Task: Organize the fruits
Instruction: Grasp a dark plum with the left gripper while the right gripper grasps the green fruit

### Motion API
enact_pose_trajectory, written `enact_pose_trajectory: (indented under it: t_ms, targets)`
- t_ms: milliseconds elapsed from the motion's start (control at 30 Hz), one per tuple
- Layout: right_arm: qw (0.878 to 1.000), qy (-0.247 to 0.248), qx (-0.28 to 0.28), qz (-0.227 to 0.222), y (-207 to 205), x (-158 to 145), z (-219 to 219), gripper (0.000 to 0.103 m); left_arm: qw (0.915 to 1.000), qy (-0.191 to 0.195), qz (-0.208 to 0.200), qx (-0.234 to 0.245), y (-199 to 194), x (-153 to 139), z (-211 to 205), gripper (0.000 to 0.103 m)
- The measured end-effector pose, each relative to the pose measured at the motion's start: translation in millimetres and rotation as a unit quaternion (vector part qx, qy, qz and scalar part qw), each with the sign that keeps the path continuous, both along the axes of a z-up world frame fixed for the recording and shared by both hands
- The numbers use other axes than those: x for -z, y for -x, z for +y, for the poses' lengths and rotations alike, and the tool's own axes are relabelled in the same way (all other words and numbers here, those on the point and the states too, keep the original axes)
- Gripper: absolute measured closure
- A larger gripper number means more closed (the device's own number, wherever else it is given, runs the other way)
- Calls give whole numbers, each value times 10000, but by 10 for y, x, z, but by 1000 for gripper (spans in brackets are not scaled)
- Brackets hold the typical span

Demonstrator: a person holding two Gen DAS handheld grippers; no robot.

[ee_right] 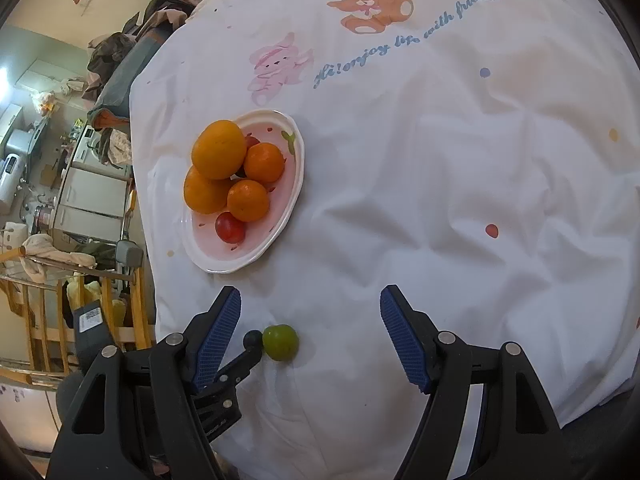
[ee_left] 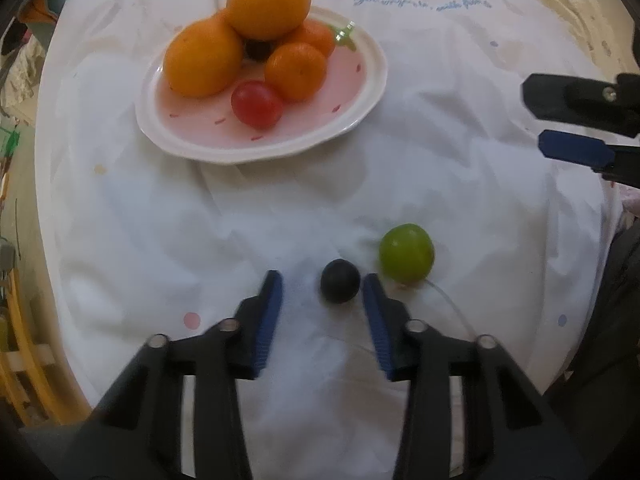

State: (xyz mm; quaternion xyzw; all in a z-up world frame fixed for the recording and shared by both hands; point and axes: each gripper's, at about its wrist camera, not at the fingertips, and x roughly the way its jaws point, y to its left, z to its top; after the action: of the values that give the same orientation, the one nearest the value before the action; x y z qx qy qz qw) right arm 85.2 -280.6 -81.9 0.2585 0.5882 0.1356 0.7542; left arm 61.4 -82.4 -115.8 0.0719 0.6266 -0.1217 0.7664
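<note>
A small dark round fruit (ee_left: 340, 286) (ee_right: 253, 339) lies on the white cloth between the blue pads of my left gripper (ee_left: 322, 282). The right pad sits close against it, the left pad stands apart, so the jaws are open around it. A green round fruit (ee_left: 406, 254) (ee_right: 281, 342) rests just to its right. Farther off, a pink-and-white plate (ee_left: 280, 152) (ee_right: 224, 266) holds two large orange fruits, two mandarins (ee_left: 295, 71), a red tomato (ee_left: 257, 104) and another dark fruit. My right gripper (ee_right: 310, 304) (ee_left: 534, 124) hovers open and empty.
A white cloth printed with cartoon animals and lettering (ee_right: 400, 40) covers the table. Its left edge (ee_right: 148, 240) drops off to a wooden railing (ee_right: 40, 320) and a cluttered room. The plate stands near that edge.
</note>
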Motion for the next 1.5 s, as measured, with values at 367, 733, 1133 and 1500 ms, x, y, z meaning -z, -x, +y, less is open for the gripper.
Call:
enact_pose_trajectory:
  t_ms: [367,733,1133,1500]
  targets:
    - [10000,3,-30,4,-30,11,29,28,9999,105,3,-48,-64,17,-47,86]
    - [9988,212,-433,96,-5,78,217,28,9780,528,-692,-1896,-161,-546,859,86]
    - [9759,1179,-1834,6,138,308,956,30,9678,987,-773,-2185,-111,-715,1032,86]
    - [9504,1968,-2355,-506,286,431,1290,48,9676,1169,-716,-2120,-105,-751,1003,86]
